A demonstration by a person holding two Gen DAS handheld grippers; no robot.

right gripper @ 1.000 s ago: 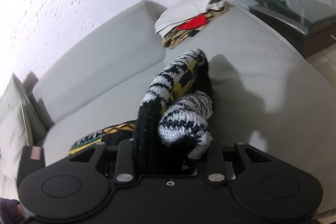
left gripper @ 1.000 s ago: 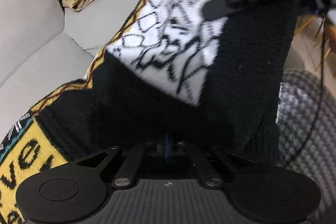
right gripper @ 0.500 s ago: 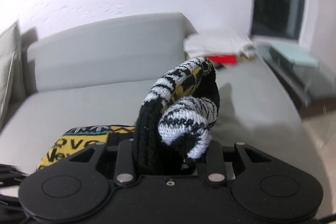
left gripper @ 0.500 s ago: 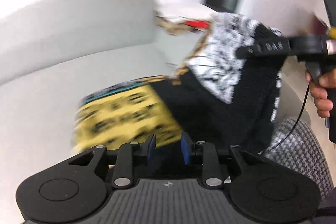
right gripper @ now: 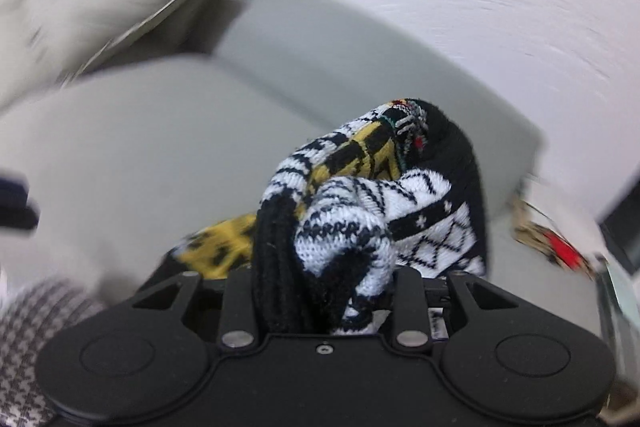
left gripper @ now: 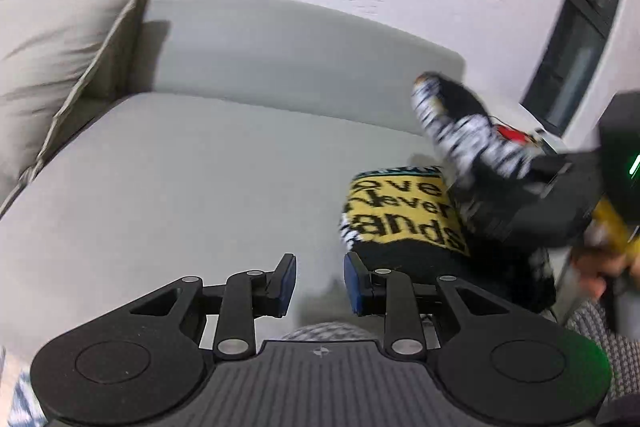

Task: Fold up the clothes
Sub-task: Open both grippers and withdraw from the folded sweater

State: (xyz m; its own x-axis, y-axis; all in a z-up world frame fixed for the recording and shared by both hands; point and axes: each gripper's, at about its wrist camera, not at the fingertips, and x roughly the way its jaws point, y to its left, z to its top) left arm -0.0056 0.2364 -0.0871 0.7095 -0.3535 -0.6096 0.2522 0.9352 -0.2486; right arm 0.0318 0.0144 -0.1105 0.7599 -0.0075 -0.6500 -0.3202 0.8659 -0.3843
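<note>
While the grey sofa (left gripper: 192,187) fills most of both views, with pale cushions (left gripper: 52,39) at ten o'clock in the left wrist view, we judge the folding only partly done: the knitted sweater (left gripper: 400,219) lies bunched on the seat at three o'clock, its yellow lettered panel face up, while one gathered end is lifted off the seat. Our right tongs (right gripper: 324,291) are clamped on that black-and-white bundle, which bulges up between the fingers toward twelve o'clock in the right wrist view. Our left tongs (left gripper: 320,283) stand apart with a narrow gap and nothing between the blue pads (left gripper: 289,279), just beside the sweater's near edge. We would say laying the raised end over flat and squaring the sweater remain. A small stack of other cloth (right gripper: 560,247) sits at three o'clock on the sofa, too blurred to tell whether it is folded. We see no containers.
</note>
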